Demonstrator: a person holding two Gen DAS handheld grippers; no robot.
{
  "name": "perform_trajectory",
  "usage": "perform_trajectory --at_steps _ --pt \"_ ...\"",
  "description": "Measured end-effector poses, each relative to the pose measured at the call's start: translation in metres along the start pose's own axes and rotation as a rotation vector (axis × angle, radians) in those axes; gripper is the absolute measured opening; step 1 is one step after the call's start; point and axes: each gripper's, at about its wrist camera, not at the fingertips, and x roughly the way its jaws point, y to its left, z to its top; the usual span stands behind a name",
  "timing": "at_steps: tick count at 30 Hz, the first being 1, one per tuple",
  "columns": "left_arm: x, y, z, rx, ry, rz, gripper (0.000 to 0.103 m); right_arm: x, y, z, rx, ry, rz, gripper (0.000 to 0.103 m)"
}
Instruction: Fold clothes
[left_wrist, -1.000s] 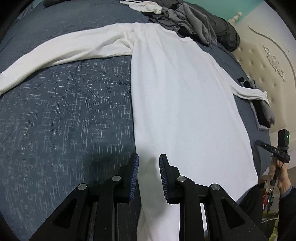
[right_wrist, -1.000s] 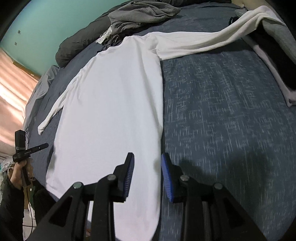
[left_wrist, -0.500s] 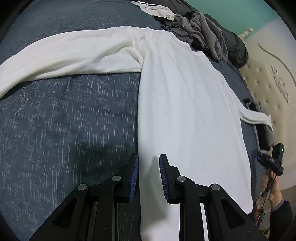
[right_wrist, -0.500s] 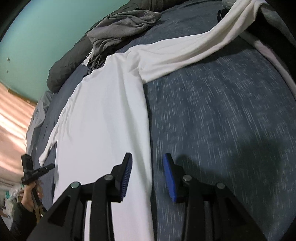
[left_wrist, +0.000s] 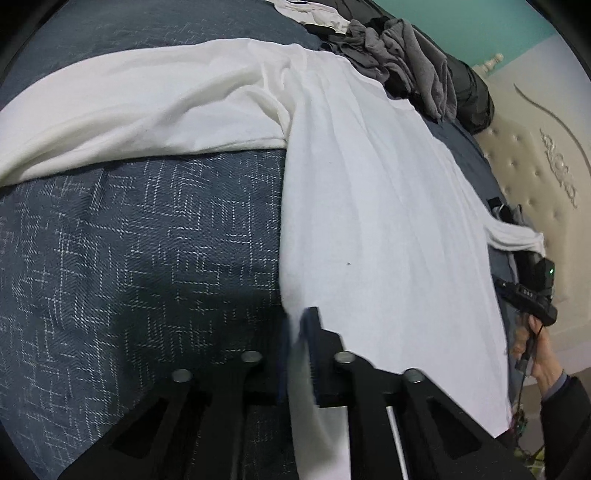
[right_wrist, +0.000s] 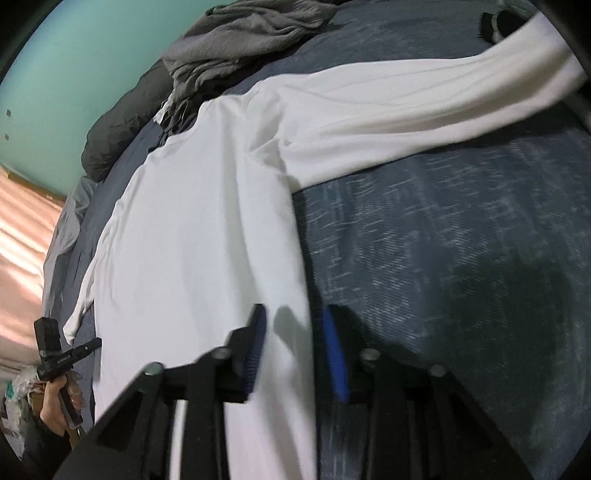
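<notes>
A white long-sleeved shirt (left_wrist: 369, 203) lies flat on the dark blue bedcover (left_wrist: 129, 258), both sleeves spread outward. My left gripper (left_wrist: 300, 332) is shut on the shirt's left side edge, and white cloth runs between its blurred pads. In the right wrist view the same shirt (right_wrist: 203, 240) has its right side edge running between the blue pads of my right gripper (right_wrist: 293, 332), which stands open low over the cloth. One sleeve (right_wrist: 406, 118) stretches away to the upper right.
A heap of grey and dark clothes (left_wrist: 406, 55) lies beyond the shirt's collar, seen too as the grey heap (right_wrist: 240, 40). A padded cream headboard (left_wrist: 535, 166) borders the bed. A teal wall (right_wrist: 92, 55) rises behind. A hand (left_wrist: 535, 354) holds the other gripper.
Both grippers have moved forward along the shirt's side edges toward the armpits and dropped lower. The left gripper's fingers have come together on the edge. The right gripper stays open.
</notes>
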Motion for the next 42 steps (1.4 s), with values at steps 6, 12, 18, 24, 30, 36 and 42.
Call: perform_trajectory --at_steps 6,12,18,24,30,36,42 --pt "-0.022 -0.006 0.002 0.035 -0.062 0.049 0.001 -0.018 -0.007 -0.001 0.012 -0.075 -0.026 0.002" --pt "-0.019 0.016 0.0 -0.031 -0.047 0.083 0.001 -0.026 -0.009 -0.004 0.013 -0.113 -0.081 0.002" --pt "-0.015 0.021 0.0 -0.053 -0.032 0.099 0.004 -0.023 -0.009 -0.002 0.0 -0.086 -0.116 0.002" --pt "-0.033 0.006 0.03 0.034 -0.066 0.158 0.013 -0.027 -0.007 0.004 -0.031 -0.084 -0.157 0.008" --pt "-0.022 -0.014 0.099 0.118 -0.094 0.183 0.024 -0.031 0.027 0.046 -0.175 -0.132 -0.168 0.03" --pt "0.001 -0.031 0.179 0.184 -0.117 0.186 0.027 0.001 0.06 0.102 -0.274 -0.119 -0.125 0.03" --pt "0.045 -0.036 0.243 0.205 -0.104 0.19 0.038 0.034 0.073 0.165 -0.285 -0.143 -0.131 0.036"
